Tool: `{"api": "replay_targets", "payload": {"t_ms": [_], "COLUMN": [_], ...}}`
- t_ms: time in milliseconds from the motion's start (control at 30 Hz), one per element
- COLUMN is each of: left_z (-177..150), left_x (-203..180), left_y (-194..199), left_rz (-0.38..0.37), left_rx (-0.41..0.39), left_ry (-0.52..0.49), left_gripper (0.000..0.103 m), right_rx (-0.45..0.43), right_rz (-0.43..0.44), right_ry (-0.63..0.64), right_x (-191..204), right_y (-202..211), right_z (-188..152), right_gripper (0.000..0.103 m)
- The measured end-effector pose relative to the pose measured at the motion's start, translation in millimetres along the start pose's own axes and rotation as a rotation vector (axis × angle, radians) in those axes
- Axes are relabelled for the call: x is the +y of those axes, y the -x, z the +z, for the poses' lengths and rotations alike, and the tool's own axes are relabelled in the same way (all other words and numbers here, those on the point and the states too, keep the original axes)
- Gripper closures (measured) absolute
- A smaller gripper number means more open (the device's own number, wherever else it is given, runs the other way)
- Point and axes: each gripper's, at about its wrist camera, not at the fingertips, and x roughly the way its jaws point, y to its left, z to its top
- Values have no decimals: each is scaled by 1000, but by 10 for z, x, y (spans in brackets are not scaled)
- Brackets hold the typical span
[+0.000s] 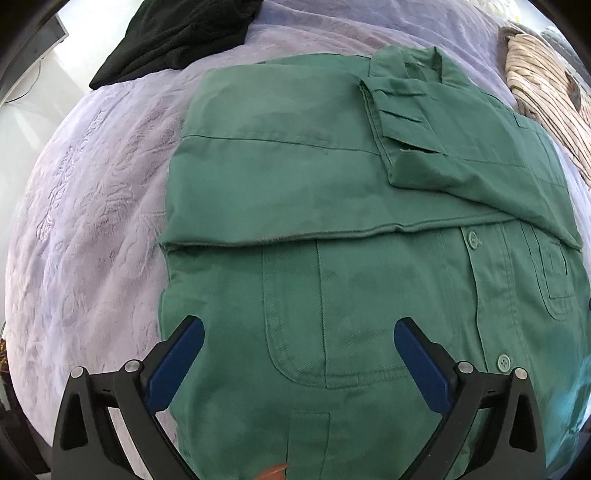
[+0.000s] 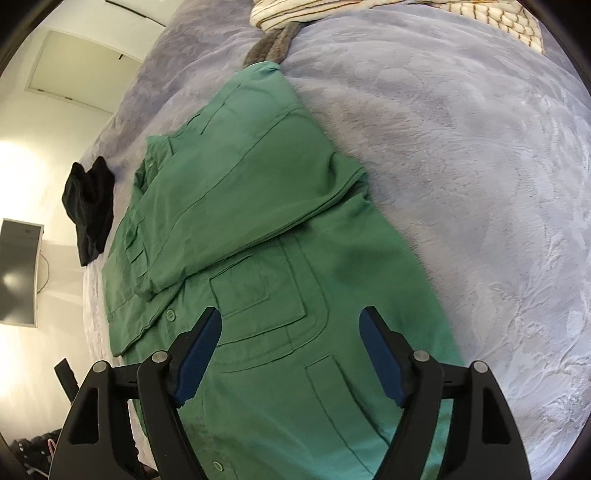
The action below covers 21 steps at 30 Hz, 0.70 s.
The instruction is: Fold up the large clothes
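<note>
2 buttons [image 1: 472, 239] only left-side

Jacket [image 1: 332, 192] lies on the bedspread [image 1: 92, 221], sleeves folded over its far half. Dark garment [image 1: 177, 33] far left, striped cloth [image 1: 546, 96] far right.

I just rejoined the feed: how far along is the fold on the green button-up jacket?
Done: the green button-up jacket lies flat on the lavender plush blanket, with both sleeves folded across the chest. In hand: nothing; the left gripper and right gripper hover open above the pocketed lower half. Left: probably folding that lower half up over the sleeves.
</note>
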Motion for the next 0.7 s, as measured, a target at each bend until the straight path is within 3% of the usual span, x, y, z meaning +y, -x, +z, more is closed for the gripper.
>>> {"api": "replay_targets", "payload": {"t_ms": [100, 167, 267, 700], "left_z": [-61, -60, -78, -327], "left_x": [-63, -155, -241, -724], "left_y": [23, 43, 70, 225], "left_rz": [2, 7, 17, 73], "left_rx": [10, 14, 19, 55], "left_ry": [-5, -14, -28, -2], "left_gripper": [0, 0, 0, 0], "right_rx": [-2, -2, 8, 115], "right_rz": [10, 22, 48, 128], "right_ry": [29, 52, 76, 74], "right_x": [43, 80, 115, -116], "right_y": [23, 39, 38, 42], "right_z": [-31, -66, -108, -108], "right_gripper": [13, 13, 0, 0]}}
